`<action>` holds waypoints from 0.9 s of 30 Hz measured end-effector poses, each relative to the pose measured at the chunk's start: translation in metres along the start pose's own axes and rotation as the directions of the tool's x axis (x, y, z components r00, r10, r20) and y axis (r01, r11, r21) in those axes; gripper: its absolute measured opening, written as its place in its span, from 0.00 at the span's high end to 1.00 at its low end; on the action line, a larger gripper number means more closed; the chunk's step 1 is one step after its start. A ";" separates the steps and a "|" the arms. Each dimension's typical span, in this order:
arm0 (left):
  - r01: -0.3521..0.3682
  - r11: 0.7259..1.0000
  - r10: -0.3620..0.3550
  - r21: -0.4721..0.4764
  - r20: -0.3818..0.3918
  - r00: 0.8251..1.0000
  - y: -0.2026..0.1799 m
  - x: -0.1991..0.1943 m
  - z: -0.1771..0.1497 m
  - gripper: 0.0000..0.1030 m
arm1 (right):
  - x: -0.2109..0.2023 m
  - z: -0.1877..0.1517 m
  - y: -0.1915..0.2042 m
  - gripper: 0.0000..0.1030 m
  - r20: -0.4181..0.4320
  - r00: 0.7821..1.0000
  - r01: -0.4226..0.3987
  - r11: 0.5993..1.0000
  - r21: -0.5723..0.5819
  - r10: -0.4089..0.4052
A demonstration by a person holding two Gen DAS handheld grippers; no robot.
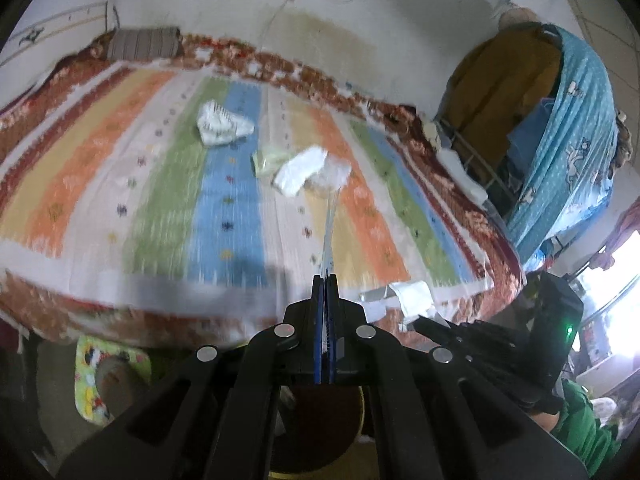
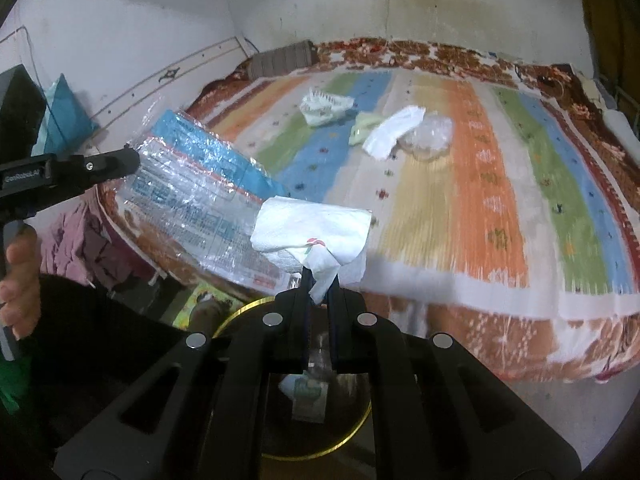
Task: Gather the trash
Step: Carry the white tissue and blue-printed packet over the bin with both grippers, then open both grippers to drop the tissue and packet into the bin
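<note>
My left gripper is shut on a clear plastic wrapper, seen edge-on as a thin strip. In the right wrist view the same wrapper shows blue print and hangs from the left gripper. My right gripper is shut on a crumpled white tissue; it also shows in the left wrist view with the tissue. Both grippers hang over a dark bin with a gold rim that has scraps inside. More trash lies on the bed: a printed white wrapper, a white tissue and clear plastic.
The striped bedspread covers a bed against the wall, with a grey pillow at its head. A blue patterned cloth drapes a rack on the right. A person's hand grips the left tool, and a foot in a patterned slipper stands beside the bin.
</note>
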State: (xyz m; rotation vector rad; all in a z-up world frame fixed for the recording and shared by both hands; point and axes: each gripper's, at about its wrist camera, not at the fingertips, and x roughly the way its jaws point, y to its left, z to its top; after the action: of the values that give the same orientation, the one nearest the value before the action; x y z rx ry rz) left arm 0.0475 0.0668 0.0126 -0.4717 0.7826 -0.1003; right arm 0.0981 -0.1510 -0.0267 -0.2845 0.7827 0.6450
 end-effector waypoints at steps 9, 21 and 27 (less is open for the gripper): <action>-0.056 0.997 0.047 -0.055 -0.141 0.989 0.012 0.014 -0.028 0.99 | 0.023 -0.041 0.014 0.95 -0.148 0.989 0.003 1.000 0.007 -0.002; -0.219 0.973 0.176 -0.074 -0.375 0.910 0.026 0.078 -0.042 0.99 | 0.081 -0.070 0.000 0.94 -0.373 0.928 0.031 0.990 0.140 0.023; -0.287 0.957 0.239 -0.044 -0.439 0.866 0.031 0.102 -0.045 0.91 | 0.102 -0.078 -0.005 0.91 -0.437 0.897 0.025 0.980 0.197 0.065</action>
State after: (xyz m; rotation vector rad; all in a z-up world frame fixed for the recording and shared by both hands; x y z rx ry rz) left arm 0.0855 0.0511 -0.0952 -0.4454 1.2876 0.0996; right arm 0.1121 -0.1469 -0.1545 -0.2422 1.2819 0.5202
